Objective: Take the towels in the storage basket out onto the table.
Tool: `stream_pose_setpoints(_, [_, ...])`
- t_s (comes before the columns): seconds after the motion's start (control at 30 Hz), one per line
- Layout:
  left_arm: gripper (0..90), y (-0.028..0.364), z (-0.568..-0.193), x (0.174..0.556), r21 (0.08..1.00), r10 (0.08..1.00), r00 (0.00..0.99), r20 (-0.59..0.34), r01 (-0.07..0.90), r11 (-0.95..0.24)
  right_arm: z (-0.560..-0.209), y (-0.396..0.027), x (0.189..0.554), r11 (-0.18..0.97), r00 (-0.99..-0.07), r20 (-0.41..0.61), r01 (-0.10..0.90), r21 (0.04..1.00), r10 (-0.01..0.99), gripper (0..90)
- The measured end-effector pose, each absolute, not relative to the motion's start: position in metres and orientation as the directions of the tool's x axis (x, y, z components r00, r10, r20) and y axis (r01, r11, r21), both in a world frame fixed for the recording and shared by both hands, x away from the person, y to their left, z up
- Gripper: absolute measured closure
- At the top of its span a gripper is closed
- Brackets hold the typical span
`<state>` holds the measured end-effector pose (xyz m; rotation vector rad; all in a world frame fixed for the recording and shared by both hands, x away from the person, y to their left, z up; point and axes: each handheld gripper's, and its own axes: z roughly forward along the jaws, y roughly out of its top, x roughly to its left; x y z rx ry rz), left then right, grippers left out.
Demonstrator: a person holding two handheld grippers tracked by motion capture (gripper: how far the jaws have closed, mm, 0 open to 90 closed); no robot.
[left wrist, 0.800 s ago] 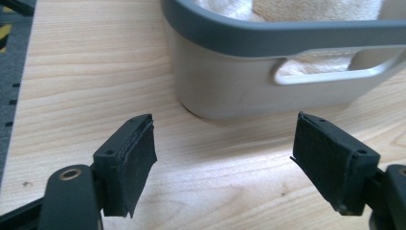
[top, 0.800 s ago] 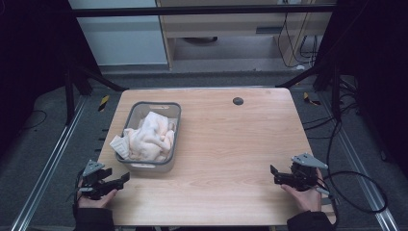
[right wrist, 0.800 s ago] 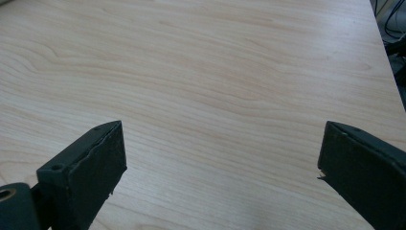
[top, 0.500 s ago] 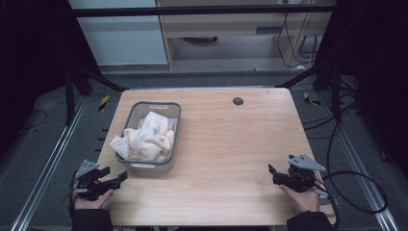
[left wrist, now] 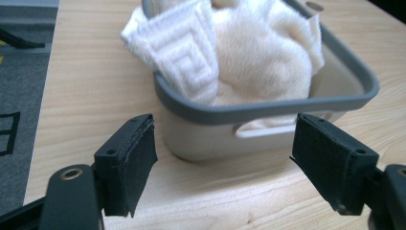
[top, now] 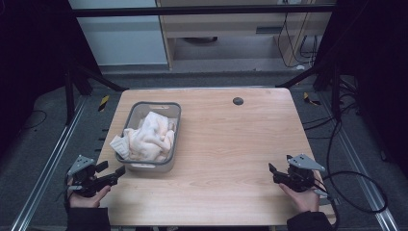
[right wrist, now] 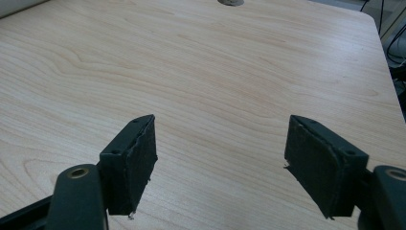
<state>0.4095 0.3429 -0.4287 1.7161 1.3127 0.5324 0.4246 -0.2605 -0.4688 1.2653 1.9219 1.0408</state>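
A grey plastic rectangular bin [top: 155, 166] heaped with crumpled cream terry towels [top: 146, 137] sits toward the left edge of the light wooden table [top: 231, 144]. The left gripper [top: 115, 174], jaws wide and empty, hangs off the near left corner facing the bin; the right gripper [top: 272, 171], equally wide, waits near the right edge. Judged step: reach in, aiming for the ribbed corner draped over the rim [left wrist: 179, 52], closing on cloth only, not plastic

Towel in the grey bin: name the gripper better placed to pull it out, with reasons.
Left. The left gripper sits open right beside the bin, facing the towel. The right gripper is across the table.
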Motion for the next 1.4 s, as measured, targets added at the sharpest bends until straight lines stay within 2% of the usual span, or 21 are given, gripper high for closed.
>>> stream_pose_setpoints(0.53, [22.6, 0.335, -0.399, 0.42, 0.854, 0.902, 0.402, -0.155, 0.513, -0.082, -0.47, -0.262, 0.425, 0.224, -0.359, -0.054, 0.451, 0.864, 0.932, 29.0])
stream_pose_setpoints(1.4, [22.4, 0.323, -0.364, 0.45, 0.862, 0.891, 0.434, -0.133, 0.494, -0.113, -0.47, -0.263, 0.427, 0.231, -0.361, -0.058, 0.456, 0.859, 0.931, 29.2])
